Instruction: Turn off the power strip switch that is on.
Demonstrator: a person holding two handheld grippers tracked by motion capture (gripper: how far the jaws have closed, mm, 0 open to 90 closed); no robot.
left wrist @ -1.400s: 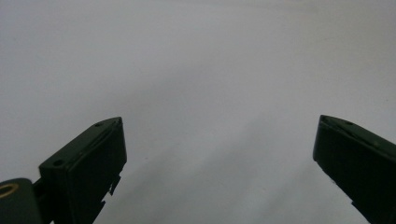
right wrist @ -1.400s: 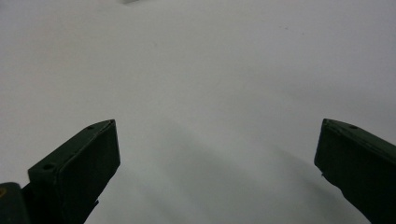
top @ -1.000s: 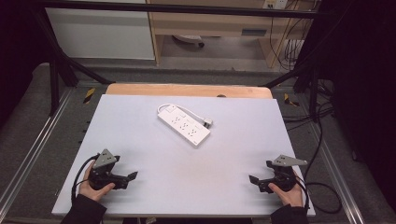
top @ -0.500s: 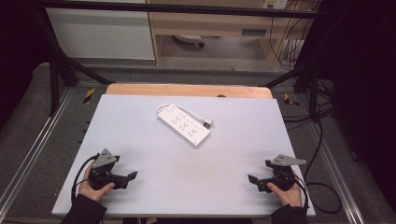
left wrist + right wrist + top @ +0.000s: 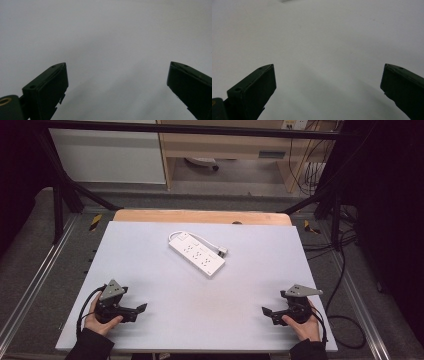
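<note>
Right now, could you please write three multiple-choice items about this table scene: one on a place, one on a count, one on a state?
1. Where does the white plastic power strip lie on the pale grey table?
A. middle, toward the far edge
B. near left corner
C. between the jaws

2. How many grippers rest on the table?
A. one
B. two
C. three

3. How do the left gripper jaws stand?
A. shut
B. gripping a cable
C. open

Answers: A, the strip lies far beyond both hands; B, left gripper and right gripper; C, bare table shows between the jaws.
</note>
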